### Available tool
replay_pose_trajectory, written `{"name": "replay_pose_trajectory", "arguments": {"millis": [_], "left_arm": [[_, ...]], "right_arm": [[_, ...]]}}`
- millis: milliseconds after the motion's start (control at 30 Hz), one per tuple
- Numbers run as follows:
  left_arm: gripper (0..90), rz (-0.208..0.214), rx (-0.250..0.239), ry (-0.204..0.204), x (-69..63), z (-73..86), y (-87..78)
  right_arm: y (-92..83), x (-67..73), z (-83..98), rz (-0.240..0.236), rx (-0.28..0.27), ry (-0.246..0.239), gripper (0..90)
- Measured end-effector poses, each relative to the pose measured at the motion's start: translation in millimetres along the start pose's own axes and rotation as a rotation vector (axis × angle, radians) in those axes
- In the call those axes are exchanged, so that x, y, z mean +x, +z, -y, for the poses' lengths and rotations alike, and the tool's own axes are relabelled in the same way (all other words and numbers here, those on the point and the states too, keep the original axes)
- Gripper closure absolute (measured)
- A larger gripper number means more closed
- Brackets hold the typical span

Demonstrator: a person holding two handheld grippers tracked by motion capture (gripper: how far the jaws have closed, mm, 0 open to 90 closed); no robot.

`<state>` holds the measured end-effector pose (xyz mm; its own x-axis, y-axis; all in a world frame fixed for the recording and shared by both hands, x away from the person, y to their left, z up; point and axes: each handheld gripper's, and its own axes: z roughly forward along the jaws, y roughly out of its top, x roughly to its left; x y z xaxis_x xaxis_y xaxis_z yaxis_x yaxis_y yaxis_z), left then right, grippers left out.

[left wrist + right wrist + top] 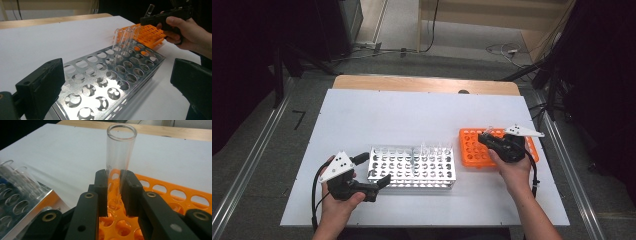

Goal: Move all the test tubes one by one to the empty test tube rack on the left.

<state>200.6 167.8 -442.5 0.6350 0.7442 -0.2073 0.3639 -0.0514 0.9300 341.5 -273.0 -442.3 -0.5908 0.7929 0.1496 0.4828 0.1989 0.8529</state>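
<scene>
The right gripper view is showing the right gripper (114, 192) clamping a clear test tube (120, 152) between its two black jaws, the tube standing upright with its open mouth on top and its long axis running vertically, its lower end sitting over the holes of the orange rack (175, 192); the high view is giving what that close view is not, the orange rack (472, 150) lying just right of the metal rack (412, 167) on the white table (377, 115); the left gripper (374, 172) is holding its jaws wide apart around the near end of the metal rack (105, 82), gripping nothing; the left gripper view is also catching three empty tubes (126, 37) standing at the metal rack's far end.
</scene>
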Motion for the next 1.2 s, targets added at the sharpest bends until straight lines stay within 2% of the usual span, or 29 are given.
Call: {"name": "replay_pose_trajectory", "arguments": {"millis": [567,900,1200], "left_arm": [[0.0,0.009,-0.006,0.016,-6.9,-3.1,1.2],[0.0,0.028,-0.014,0.045,-16.4,-10.7,5.2],[0.0,0.063,-0.019,0.07,-29.8,-19.2,11.7]], "right_arm": [[-32.7,17.8,-3.9,-0.073,-0.038,-0.038,73.9],[-45.7,45.4,-3.5,-0.155,-0.029,-0.098,74.0],[-50.6,76.8,-5.5,-0.245,-0.015,-0.149,73.9]]}}
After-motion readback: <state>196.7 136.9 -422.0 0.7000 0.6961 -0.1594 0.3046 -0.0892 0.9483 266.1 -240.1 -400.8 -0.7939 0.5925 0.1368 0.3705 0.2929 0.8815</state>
